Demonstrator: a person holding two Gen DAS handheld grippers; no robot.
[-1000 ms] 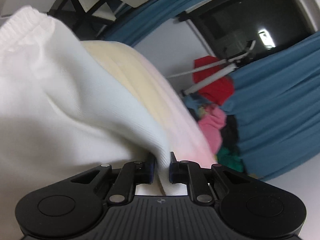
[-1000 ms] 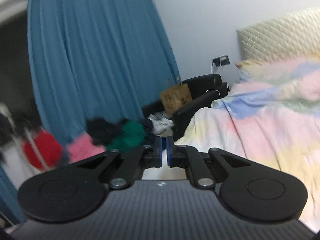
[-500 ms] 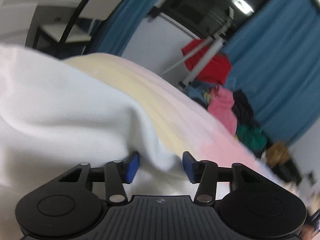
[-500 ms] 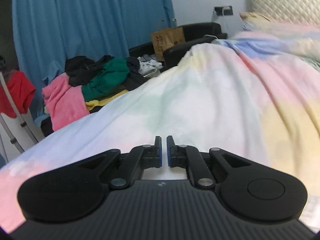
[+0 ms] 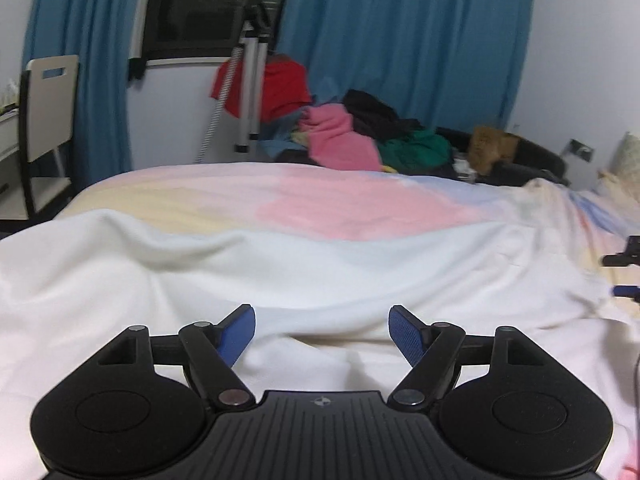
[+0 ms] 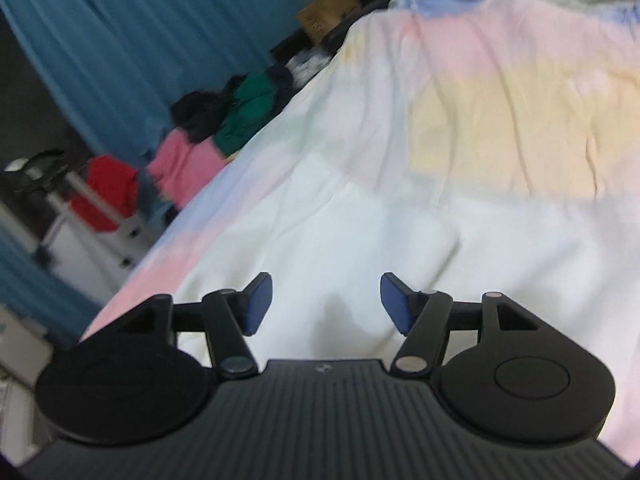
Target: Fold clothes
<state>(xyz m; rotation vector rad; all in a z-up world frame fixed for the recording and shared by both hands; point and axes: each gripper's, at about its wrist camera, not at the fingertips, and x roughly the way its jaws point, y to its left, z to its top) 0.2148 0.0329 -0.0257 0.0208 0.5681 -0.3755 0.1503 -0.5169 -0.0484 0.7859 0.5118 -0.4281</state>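
Observation:
A white garment (image 5: 280, 276) lies spread and rumpled on the pastel bed cover (image 5: 360, 200). My left gripper (image 5: 322, 334) is open and empty, just above the garment's near part. The garment also shows in the right wrist view (image 6: 360, 248). My right gripper (image 6: 326, 300) is open and empty over it. The tip of the right gripper shows at the far right edge of the left wrist view (image 5: 624, 276).
A pile of clothes, pink (image 5: 340, 140), green and black, lies beyond the far side of the bed. A metal stand with a red garment (image 5: 280, 84) stands by the blue curtains (image 5: 400, 40). A chair (image 5: 44, 120) is at the left. A cardboard box (image 5: 492, 148) sits at the right.
Both grippers opened: the left let go of the white garment, the right went from shut to open. The garment now lies flat on the bed. Both cameras swung down toward the bed.

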